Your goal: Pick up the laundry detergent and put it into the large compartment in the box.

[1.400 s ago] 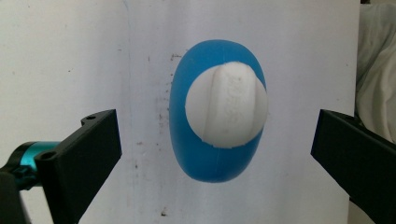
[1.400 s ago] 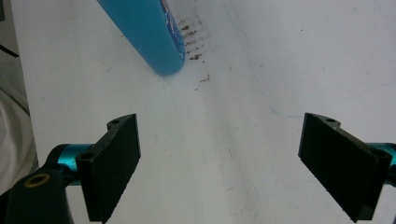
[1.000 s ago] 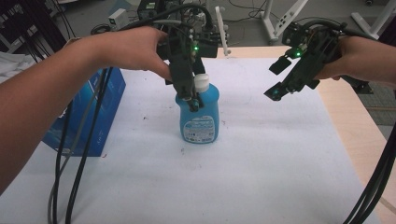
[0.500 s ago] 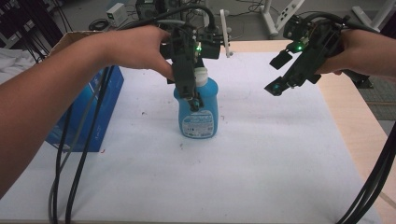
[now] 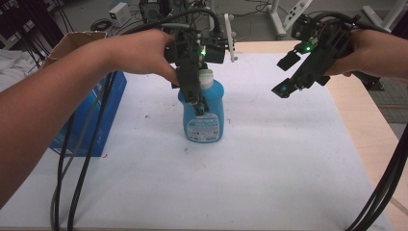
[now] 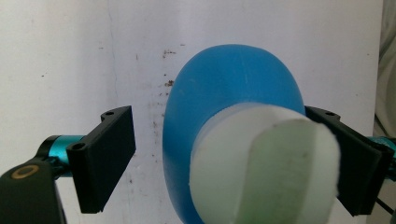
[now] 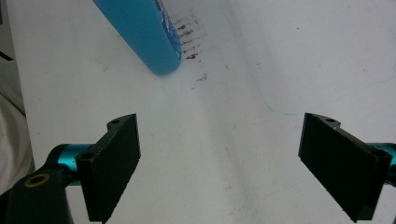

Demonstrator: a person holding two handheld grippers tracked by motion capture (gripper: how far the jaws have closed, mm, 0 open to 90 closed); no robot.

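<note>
Closing in on a cap grip, by the look of it, with the squeeze not yet finished.

Scanning the high view from its left edge: meets a blue carton (image 5: 103,115) lying on the white table sheet (image 5: 269,168), untouched and well apart from the work.

Moving to centre frame: finds the blue bottle (image 5: 204,120) standing upright on the sheet, white cap (image 5: 206,77) on top, with the left gripper (image 5: 199,98) lowered over it from above. Looking along the left gripper view: shows the cap (image 6: 261,168) between the jaws of the left gripper (image 6: 229,163), jaws just now closing. Appears to have the jaw at right of frame touching the cap's side, though hard to say for sure at that edge. Leaves a clear gap between the jaw at left of frame and the bottle (image 6: 224,79). Counts therefore as loose around the cap, not clamped on it.

Going on to the upper right of the high view: finds the right gripper (image 5: 285,76) held in the air, well apart from the bottle, jaws spread on nothing. Confirms it in the right gripper view (image 7: 219,163): bare sheet between the jaws, the bottle's base (image 7: 140,32) at upper left of frame.

Calls next for centring on the cap and completing a square, two-sided bite, then probably twisting or lifting. Calls likely too for bringing the right gripper in to steady the bottle's body against tipping or spinning.
</note>
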